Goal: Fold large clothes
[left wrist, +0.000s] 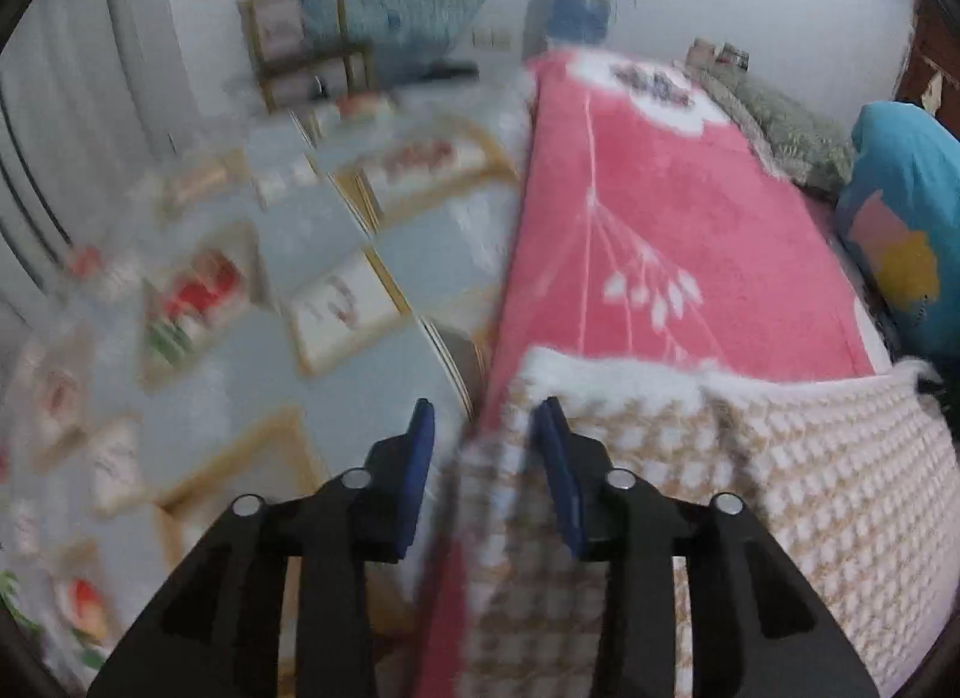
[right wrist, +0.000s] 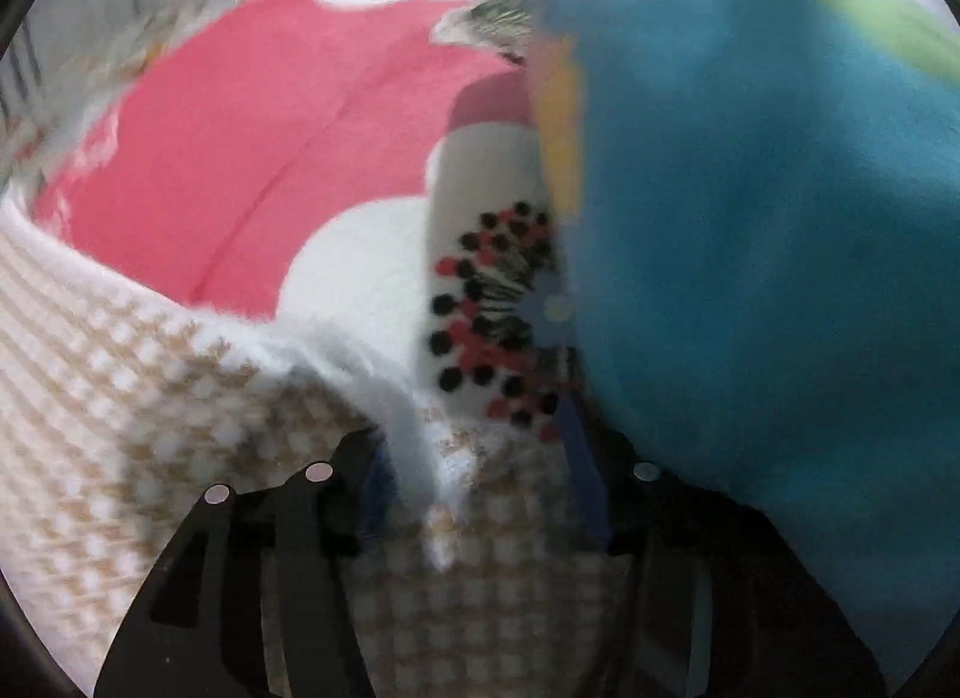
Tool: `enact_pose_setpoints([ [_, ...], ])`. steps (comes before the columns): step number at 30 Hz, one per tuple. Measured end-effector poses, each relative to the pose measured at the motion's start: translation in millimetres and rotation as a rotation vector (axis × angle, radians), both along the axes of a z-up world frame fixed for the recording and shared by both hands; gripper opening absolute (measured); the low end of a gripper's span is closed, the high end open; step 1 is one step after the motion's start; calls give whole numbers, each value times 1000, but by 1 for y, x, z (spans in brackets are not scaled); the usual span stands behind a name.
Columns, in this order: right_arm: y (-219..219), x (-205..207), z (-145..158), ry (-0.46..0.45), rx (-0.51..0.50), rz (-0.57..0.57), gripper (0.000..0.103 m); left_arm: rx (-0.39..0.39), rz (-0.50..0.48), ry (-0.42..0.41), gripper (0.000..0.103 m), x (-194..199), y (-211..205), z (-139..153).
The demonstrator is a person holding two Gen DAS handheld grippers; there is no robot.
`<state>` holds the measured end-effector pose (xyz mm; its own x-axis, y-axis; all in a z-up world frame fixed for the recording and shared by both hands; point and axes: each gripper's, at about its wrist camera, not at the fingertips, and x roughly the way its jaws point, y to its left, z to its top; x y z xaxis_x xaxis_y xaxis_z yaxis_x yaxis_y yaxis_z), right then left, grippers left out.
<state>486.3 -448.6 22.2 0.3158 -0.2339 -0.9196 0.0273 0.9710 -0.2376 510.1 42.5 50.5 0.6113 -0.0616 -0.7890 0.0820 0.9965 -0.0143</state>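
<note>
Left wrist view: my left gripper [left wrist: 483,428] has its 2 blue pads [left wrist: 555,458] parted, with a bunched edge of the beige-and-white checked garment [left wrist: 810,494] between them; motion blur hides whether they pinch it. The garment lies over the near end of the pink blanket [left wrist: 660,206].

Right wrist view: my right gripper [right wrist: 480,482] has the garment's [right wrist: 150,398] fluffy white edge between its fingers; I cannot tell if they clamp. A blue cushion [right wrist: 750,218] crowds the right.

No legible text, labels, brands or numbers anywhere; both views blurred
</note>
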Motion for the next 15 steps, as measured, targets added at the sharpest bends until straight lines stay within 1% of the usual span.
enact_pose_setpoints([
  [1,-3,-5,13,-34,18,-43,47,12,-17,-68,37,-11,-2,16],
  [2,-4,-10,23,-64,33,-70,47,18,-33,-114,36,-19,-4,27],
  [3,-4,-13,29,-83,56,-87,48,-1,-73,-174,36,-30,-8,43],
  [4,-4,-16,37,-97,87,-98,48,-25,-103,-196,36,-35,-12,49],
  [5,-3,-23,48,-140,126,-110,52,-86,-165,-214,36,-44,-21,60],
  [6,-4,-28,55,-171,146,-116,54,-103,-183,-216,36,-49,-25,63],
  [8,-5,-38,68,-220,198,-146,55,-172,-267,-186,36,-55,-45,65],
  [9,-7,-40,70,-236,205,-158,55,-226,-319,-148,36,-54,-55,60],
  [10,-3,-43,68,-247,185,-152,55,-261,-349,-119,36,-50,-65,54],
  [11,2,-43,62,-238,143,-138,55,-291,-367,-91,36,-46,-73,46],
  [12,7,-44,54,-230,114,-120,55,-324,-373,-59,36,-41,-79,37],
  [13,11,-47,41,-219,80,-100,53,-368,-361,-18,36,-32,-83,20],
  [14,8,-46,12,-176,-2,-128,51,-370,-311,18,35,-22,-84,2],
  [15,1,-48,-10,-149,-61,-160,51,-378,-254,72,25,-11,-78,-22],
])
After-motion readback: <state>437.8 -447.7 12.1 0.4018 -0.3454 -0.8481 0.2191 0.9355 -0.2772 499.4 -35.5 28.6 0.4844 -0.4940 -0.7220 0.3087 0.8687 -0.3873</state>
